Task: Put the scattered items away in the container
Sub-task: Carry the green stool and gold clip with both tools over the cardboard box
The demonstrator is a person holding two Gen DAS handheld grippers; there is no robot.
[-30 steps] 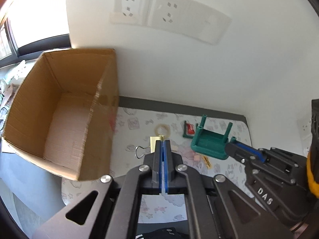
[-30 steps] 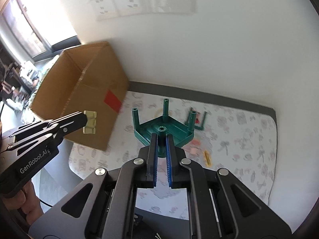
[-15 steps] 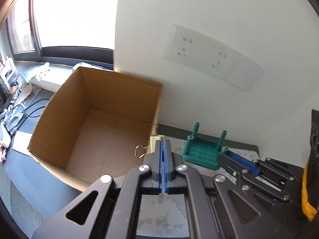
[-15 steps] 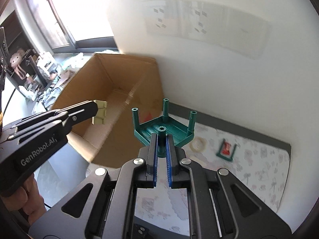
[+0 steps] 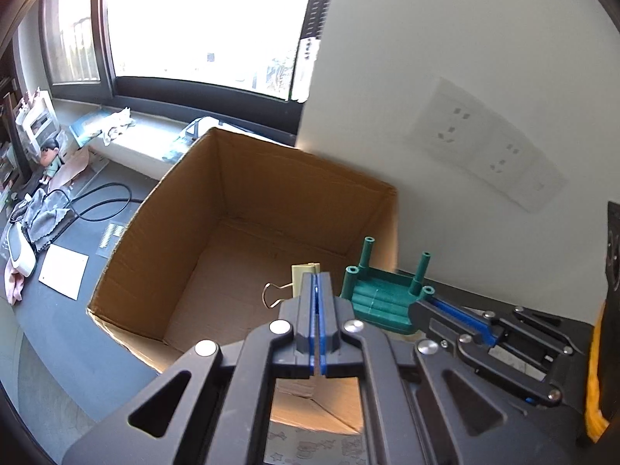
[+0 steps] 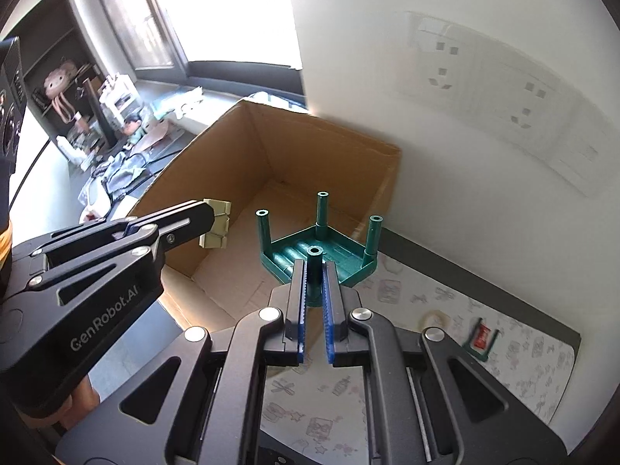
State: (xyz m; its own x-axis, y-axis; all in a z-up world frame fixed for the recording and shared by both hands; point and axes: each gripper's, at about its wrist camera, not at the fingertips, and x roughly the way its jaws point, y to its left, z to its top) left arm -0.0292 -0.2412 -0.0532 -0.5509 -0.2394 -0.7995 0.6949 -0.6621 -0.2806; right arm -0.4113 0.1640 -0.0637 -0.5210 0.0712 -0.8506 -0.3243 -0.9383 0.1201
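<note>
An open cardboard box (image 5: pixel 162 232) stands against the white wall; it also shows in the right wrist view (image 6: pixel 217 155). My left gripper (image 5: pixel 316 283) is shut on a pale yellow binder clip (image 5: pixel 300 277) and holds it above the box's inside; the clip also shows in the right wrist view (image 6: pixel 215 224). My right gripper (image 6: pixel 314 267) is shut on one leg of an upside-down green toy stool (image 6: pixel 321 250) and holds it over the box's right side; the stool also shows in the left wrist view (image 5: pixel 381 298).
A patterned mat (image 6: pixel 426 352) right of the box carries a tape ring (image 6: pixel 434 317) and a small red and green item (image 6: pixel 482 343). A cluttered grey desk (image 5: pixel 58 224) with cables and paper lies left of the box. A window is behind.
Both grippers have moved left from over the mat to above the open box, each carrying its item. The box's inside now fills the middle of both views.
</note>
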